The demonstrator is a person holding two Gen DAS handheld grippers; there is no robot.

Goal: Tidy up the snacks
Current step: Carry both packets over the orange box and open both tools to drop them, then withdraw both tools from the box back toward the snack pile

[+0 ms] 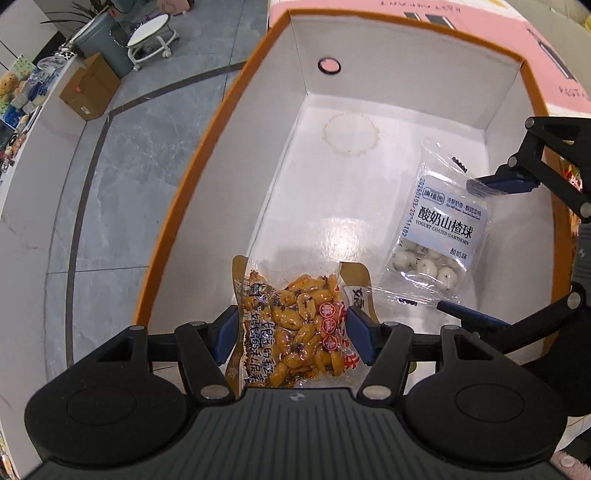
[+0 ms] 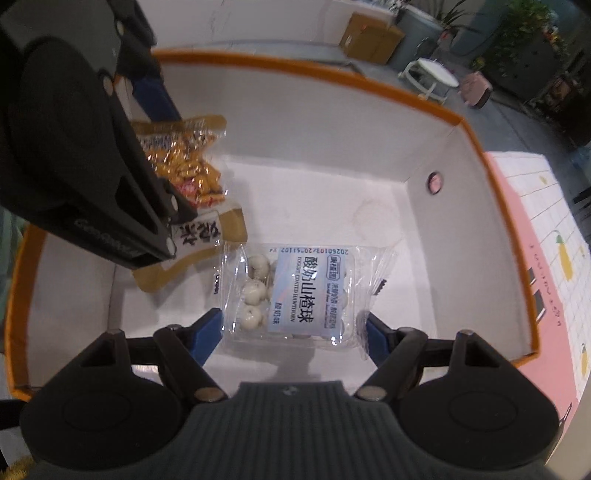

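Note:
A white box with an orange rim [image 1: 207,155] [image 2: 332,74] lies open below both grippers. My left gripper [image 1: 293,332] is shut on a clear pack of orange-brown peanuts [image 1: 295,325], its blue pads pressing the pack's two sides just inside the box's near wall. To its right, my right gripper [image 2: 290,332] is shut on a clear pack of white yogurt hawthorn balls [image 2: 291,291] [image 1: 439,229], held above the box floor. In the right wrist view the left gripper [image 2: 166,166] and the peanut pack [image 2: 192,170] sit at upper left. In the left wrist view the right gripper [image 1: 461,245] shows at the right edge.
The box floor [image 1: 351,206] is bare apart from a faint round stain. A pink patterned surface [image 1: 480,37] [image 2: 554,240] lies beyond the box. On the grey tiled floor stand a cardboard carton [image 1: 90,88], a white round stool [image 1: 151,33] and a grey bin [image 1: 99,37].

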